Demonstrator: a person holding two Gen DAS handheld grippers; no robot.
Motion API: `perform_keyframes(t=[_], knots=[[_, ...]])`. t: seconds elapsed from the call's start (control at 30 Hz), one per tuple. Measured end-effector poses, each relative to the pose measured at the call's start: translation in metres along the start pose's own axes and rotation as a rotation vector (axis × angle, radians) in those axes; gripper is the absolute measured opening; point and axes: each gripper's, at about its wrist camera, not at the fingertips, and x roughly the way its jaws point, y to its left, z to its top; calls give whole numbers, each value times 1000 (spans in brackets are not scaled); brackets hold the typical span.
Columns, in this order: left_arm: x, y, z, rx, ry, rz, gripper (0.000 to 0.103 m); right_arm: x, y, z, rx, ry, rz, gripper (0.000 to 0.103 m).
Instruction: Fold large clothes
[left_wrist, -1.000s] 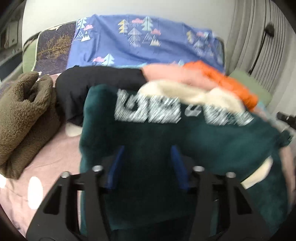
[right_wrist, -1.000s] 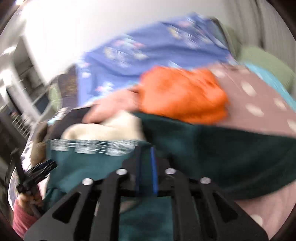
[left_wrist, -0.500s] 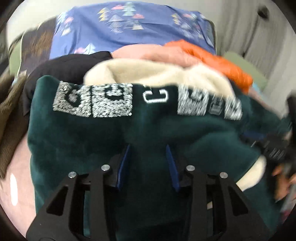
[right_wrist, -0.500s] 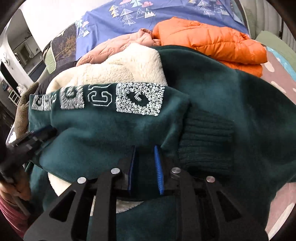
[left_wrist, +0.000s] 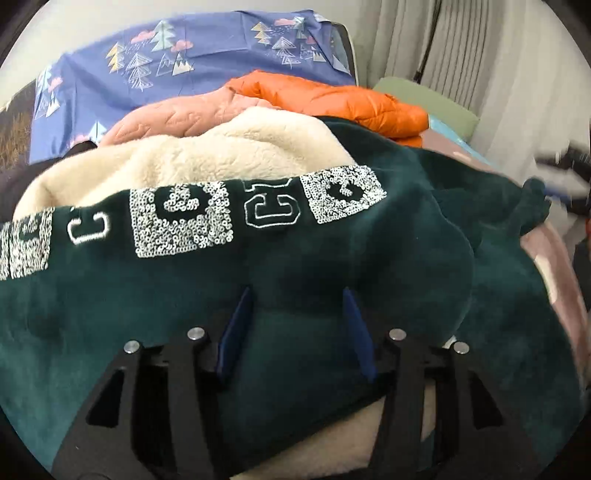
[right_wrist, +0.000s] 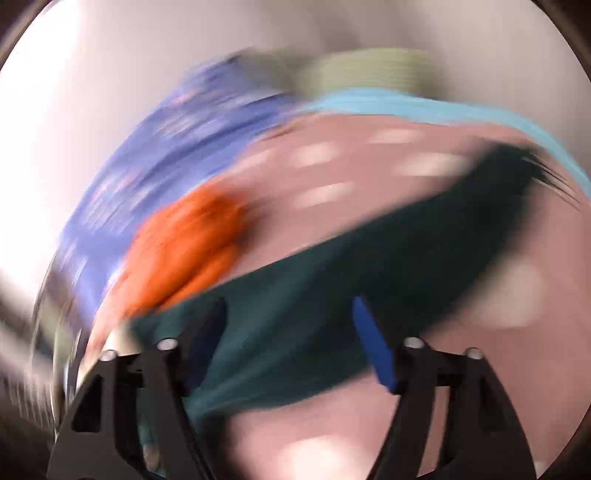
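Since the green sweatshirt (left_wrist: 258, 295) lies spread across the pile w/ its sequin lettering (left_wrist: 184, 221) facing up and a sleeve brought over the front, it looks mid-fold, prob. just after a sleeve was laid across the body. Left claw (left_wrist: 297, 328) hangs right over the dark green cloth, jaws opening, blue pads apart w/ fabric under and between them but not pinched as far as I can tell. Right claw (right_wrist: 291, 339) is in a badly smeared view; its jaws are opening too, wide apart, w/ a strip of the same green cloth (right_wrist: 332, 280) running beneath them, not gripped. Reads as both letting go so the fold can settle.

Under the sweatshirt sits a cream fleece (left_wrist: 207, 155), poking out above the lettering and again at the lower edge, so it may be the lining or a separate piece; can't tell. Behind that: a pink quilted jacket (left_wrist: 177, 118) and an orange puffer jacket (left_wrist: 332, 99), stacked, likely waiting their turn.

All of it rests on a bed w/ a pink dotted sheet (right_wrist: 369, 166). A blue tree-print cloth (left_wrist: 184, 62) covers the head end, a green pillow (left_wrist: 424, 96) sits at the right, pale curtains (left_wrist: 480, 55) hang beyond, plain wall above.
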Motion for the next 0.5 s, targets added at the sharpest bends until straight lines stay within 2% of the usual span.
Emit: perform_keyframes(t=[0.07,0.17,0.23,0.3,0.4,0.43,0.47,0.5], knots=[[1,1,0,-3,1,-16,53,-6,-65,18,234,-38,-117,75],[-1,-3,-2,10,-9,0,53,7,-113,30,400,-11,-135,81],[1,-5,-2,9,-14,1,53,20,-121,35,429,-3,-118,84],[0,0,-3,5,-19,-3,53,26,-117,42,422,-62,-99,87],[0,1,-4,7,-28,0,53,44,-113,54,408,-60,-78,97],[-3,1,-7,6,-29,-1,53,46,-114,55,390,-87,-103,92],[-3,1,-7,5,-30,-3,53,47,-111,57,368,-104,-123,80],[-3,1,-7,4,-31,-3,53,47,-113,61,362,-99,-121,39]])
